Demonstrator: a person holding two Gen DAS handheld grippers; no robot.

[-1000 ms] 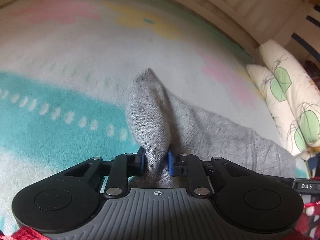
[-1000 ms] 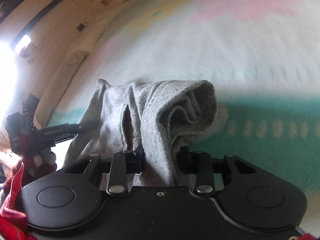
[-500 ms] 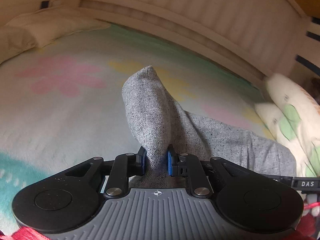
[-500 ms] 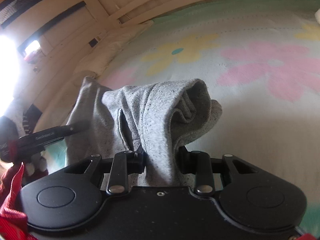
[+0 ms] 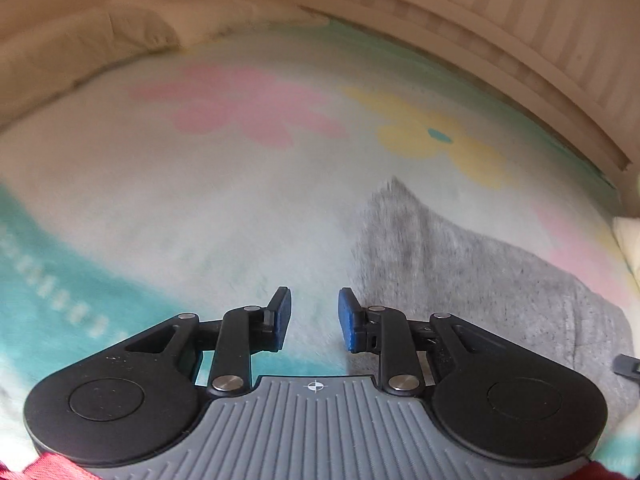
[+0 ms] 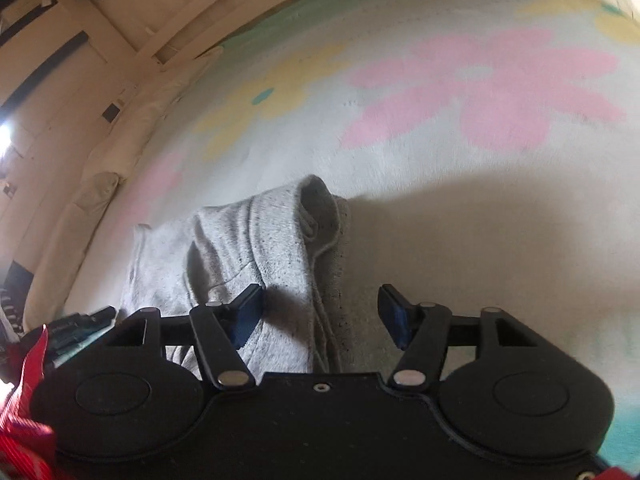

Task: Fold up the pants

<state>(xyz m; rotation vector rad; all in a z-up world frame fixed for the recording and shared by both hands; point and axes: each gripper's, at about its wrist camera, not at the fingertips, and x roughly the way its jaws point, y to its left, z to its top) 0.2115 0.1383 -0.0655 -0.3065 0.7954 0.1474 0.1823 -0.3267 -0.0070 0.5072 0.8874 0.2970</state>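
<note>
The grey pants point(image 5: 460, 264) lie on a flowered blanket point(image 5: 200, 208), to the right of my left gripper point(image 5: 314, 318). Its jaws are opening and only blanket shows between the blue pads; the cloth lies just beside the right pad. In the right wrist view the same grey pants point(image 6: 272, 240) lie bunched in folds, with a rolled edge at the top. My right gripper point(image 6: 320, 316) has its jaws opening wide over that cloth. The fabric lies loose between the pads, and neither pad presses on it.
The blanket point(image 6: 460, 200) is white with pink and yellow flowers and a teal band. A pale wooden bed rail point(image 5: 500, 28) runs along the far side. Cream pillows point(image 5: 100, 36) lie at the far left. Another gripper's black tip point(image 6: 76, 324) shows at the left edge.
Both grippers have let go of the grey cloth and spread their jaws. The pants have dropped onto the blanket. The left gripper has drawn off to the left of the cloth.
</note>
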